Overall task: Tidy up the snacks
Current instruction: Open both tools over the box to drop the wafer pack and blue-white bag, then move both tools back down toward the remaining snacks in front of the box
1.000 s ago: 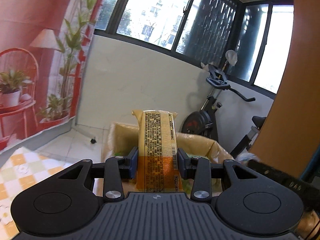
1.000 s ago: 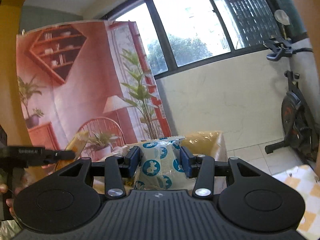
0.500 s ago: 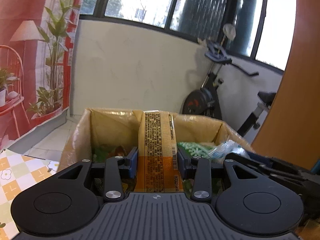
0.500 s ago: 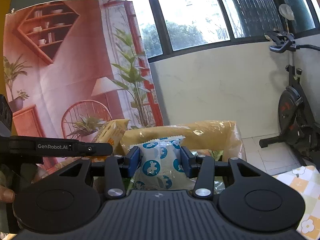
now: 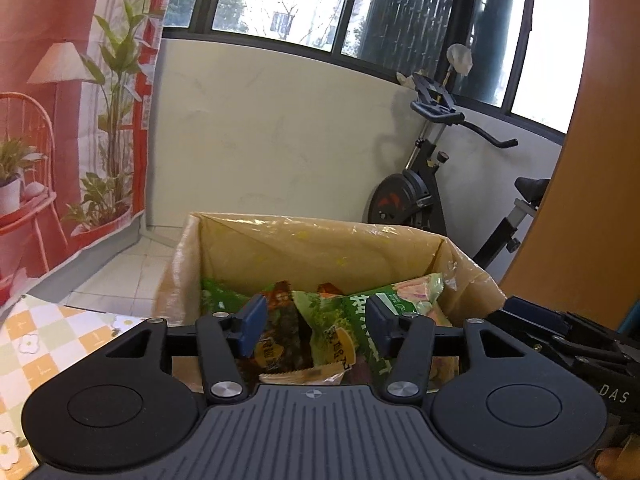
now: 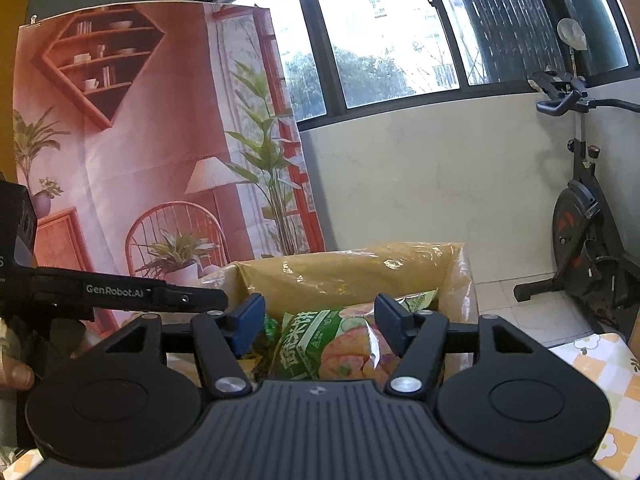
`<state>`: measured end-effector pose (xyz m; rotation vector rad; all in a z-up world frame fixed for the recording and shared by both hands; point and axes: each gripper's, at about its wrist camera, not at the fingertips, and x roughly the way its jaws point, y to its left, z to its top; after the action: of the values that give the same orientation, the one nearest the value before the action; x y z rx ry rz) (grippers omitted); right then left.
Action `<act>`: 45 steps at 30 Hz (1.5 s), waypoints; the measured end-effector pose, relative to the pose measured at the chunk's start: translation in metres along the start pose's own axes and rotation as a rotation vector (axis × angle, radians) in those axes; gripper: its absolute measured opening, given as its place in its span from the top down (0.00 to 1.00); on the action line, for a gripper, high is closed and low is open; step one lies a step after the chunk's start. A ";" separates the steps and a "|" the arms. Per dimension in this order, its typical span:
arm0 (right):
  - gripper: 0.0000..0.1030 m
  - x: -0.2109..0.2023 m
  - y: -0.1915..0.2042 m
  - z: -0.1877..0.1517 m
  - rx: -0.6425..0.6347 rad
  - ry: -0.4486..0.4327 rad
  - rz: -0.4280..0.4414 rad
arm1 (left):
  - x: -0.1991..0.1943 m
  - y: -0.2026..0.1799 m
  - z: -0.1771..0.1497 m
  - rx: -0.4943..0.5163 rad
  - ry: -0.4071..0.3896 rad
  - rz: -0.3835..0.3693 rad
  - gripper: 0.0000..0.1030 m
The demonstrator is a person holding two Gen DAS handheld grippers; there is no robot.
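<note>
Left gripper: jaws just spread apart, nothing gripped, low centre of frame over box. Right gripper: likewise just parted, empty, above green snack bag lying in box. Orange packet below left gripper, possibly resting on other snacks. Exercise bike at right.

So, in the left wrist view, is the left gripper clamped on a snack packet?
No, the left gripper is open, nothing pinched; packets lie below in the lined box.

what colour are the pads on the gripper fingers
Dark blue pads on black fingers, clearest in the right wrist view.
</note>
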<state>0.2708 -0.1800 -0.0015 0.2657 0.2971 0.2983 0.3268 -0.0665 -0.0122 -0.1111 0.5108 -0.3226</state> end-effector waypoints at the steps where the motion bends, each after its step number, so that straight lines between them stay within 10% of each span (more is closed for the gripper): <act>1: 0.38 -0.004 0.001 0.000 0.003 -0.002 0.000 | -0.005 0.001 0.001 0.001 -0.004 0.004 0.45; 19: 0.38 -0.095 0.019 -0.016 0.048 -0.050 -0.042 | -0.127 0.051 -0.027 -0.006 -0.049 0.129 0.45; 45: 0.38 -0.103 0.061 -0.150 -0.030 0.237 -0.102 | -0.088 0.016 -0.196 -0.159 0.356 0.012 0.28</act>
<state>0.1133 -0.1259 -0.0961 0.1847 0.5383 0.2333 0.1616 -0.0272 -0.1446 -0.2062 0.8903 -0.2905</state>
